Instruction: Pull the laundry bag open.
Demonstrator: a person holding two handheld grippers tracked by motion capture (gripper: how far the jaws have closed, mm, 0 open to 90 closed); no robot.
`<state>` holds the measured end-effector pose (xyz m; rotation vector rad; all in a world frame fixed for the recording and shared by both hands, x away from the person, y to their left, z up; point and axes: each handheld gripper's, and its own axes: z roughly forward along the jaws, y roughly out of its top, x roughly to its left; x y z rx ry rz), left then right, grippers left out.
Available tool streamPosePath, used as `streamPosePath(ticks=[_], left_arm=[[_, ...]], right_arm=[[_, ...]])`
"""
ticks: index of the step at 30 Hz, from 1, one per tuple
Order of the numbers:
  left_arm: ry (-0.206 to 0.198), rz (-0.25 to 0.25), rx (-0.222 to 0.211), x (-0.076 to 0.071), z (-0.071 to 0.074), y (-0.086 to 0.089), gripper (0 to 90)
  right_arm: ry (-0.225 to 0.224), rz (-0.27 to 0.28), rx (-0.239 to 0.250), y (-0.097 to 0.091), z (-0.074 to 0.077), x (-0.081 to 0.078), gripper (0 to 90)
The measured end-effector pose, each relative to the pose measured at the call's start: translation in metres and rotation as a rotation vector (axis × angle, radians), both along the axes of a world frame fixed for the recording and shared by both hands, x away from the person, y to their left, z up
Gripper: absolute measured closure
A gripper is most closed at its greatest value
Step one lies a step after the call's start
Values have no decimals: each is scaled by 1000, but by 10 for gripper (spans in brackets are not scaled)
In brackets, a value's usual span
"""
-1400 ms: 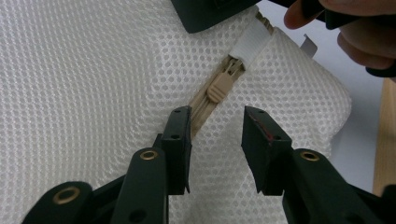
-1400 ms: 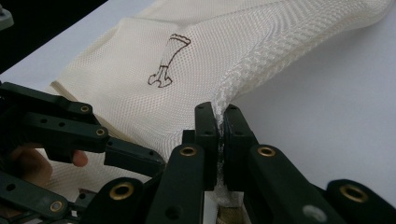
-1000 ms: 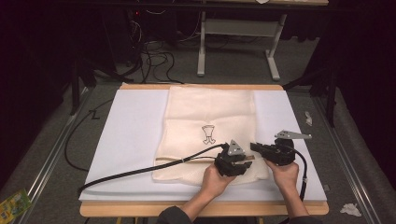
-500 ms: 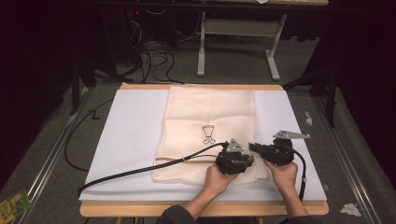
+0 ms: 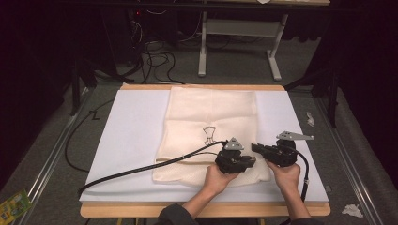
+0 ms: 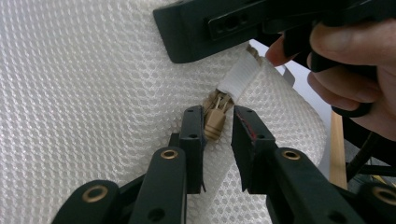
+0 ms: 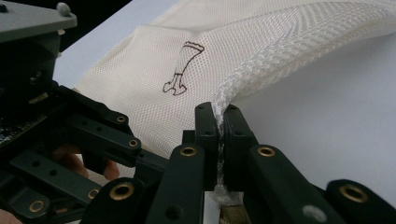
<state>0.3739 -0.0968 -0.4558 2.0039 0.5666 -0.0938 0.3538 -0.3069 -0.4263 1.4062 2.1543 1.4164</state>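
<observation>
Left claw (image 6: 217, 128) stands narrowly open with a tan zipper pull (image 6: 214, 122) between its two black jaws. The jaws have just been closing in on it; the left one sits right against the pull, while a thin gap shows on the right one, so it is hard to say whether the pads press yet. Just beyond the pull a white fabric tab (image 6: 238, 78) runs up and away, and its far end is hidden under the other claw's black body, where the right hand (image 6: 355, 60) is cut off by the picture edge.

Right claw (image 7: 221, 128) is clamped tight on the edge of the mesh bag (image 7: 224, 56), the pinched netting rising out from between its jaws and sweeping off to the right in a thick fold. To the left of that fold a small dark drawing (image 7: 183, 74) is printed on the mesh. What lies at the base of the jaws is too dim to make out.

From the high view both claws, left (image 5: 253, 161) and right (image 5: 256, 147), meet tip to tip at the near right corner of the bag (image 5: 211, 112), which lies flat on a white sheet (image 5: 136, 126) over the bench (image 5: 141, 210). The zipper pull is too small to pick out there. A black cable (image 5: 141, 168) trails left from the left claw, across the sheet.
</observation>
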Motion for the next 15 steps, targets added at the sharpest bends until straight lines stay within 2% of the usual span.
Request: streamPosePath(ticks=[8,11,12,15], left_arm=[[24,7,-7,2,1,-1,798],[20,-3,-12,2,2,0,812],[10,-17,-20,1,2,0,854],[21,-16,-21,2,2,0,849]], right_arm=[[2,6,-10,2,2,1,881],[2,5,-10,3,2,1,881],[-2,5,-10,3,2,1,881],[1,8,-11,4,2,2,881]])
